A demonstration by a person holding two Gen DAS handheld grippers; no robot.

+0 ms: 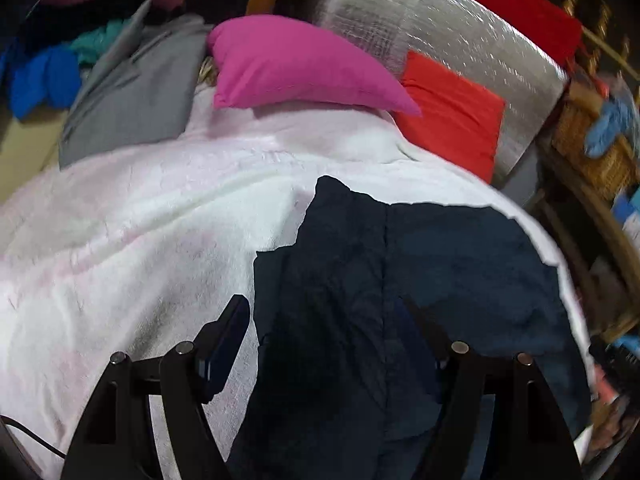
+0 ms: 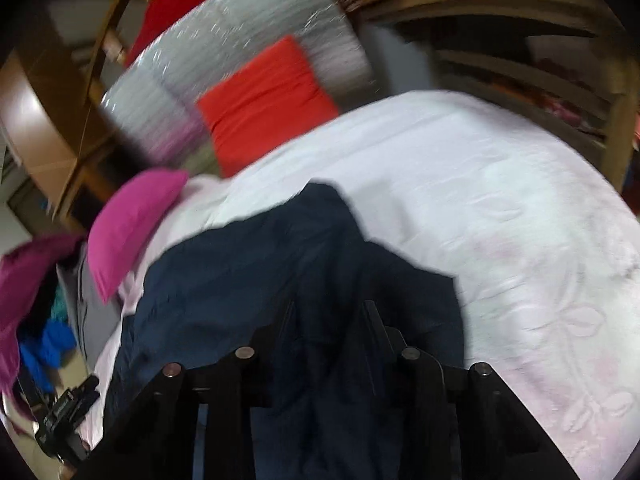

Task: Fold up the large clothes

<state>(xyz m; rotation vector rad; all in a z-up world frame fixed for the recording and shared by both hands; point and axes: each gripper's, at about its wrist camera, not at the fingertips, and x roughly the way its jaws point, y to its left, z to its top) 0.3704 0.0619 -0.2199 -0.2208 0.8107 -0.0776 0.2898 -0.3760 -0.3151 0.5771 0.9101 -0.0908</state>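
A dark navy garment (image 1: 420,272) lies spread on a white bedspread (image 1: 140,220); it also shows in the right wrist view (image 2: 248,272). My left gripper (image 1: 324,308) is open, its fingers wide apart over the garment's left edge, with nothing between them. My right gripper (image 2: 328,308) hangs over the middle of the garment with its fingers a moderate gap apart. Dark cloth fills the gap, and I cannot tell whether they pinch it.
A magenta pillow (image 1: 296,64), an orange cushion (image 1: 448,116) and a silver foil-covered headboard (image 1: 460,32) stand at the bed's far end. A grey garment (image 1: 132,96) and blue clothes (image 1: 40,80) lie at the left. Wooden shelves (image 2: 540,32) stand beside the bed.
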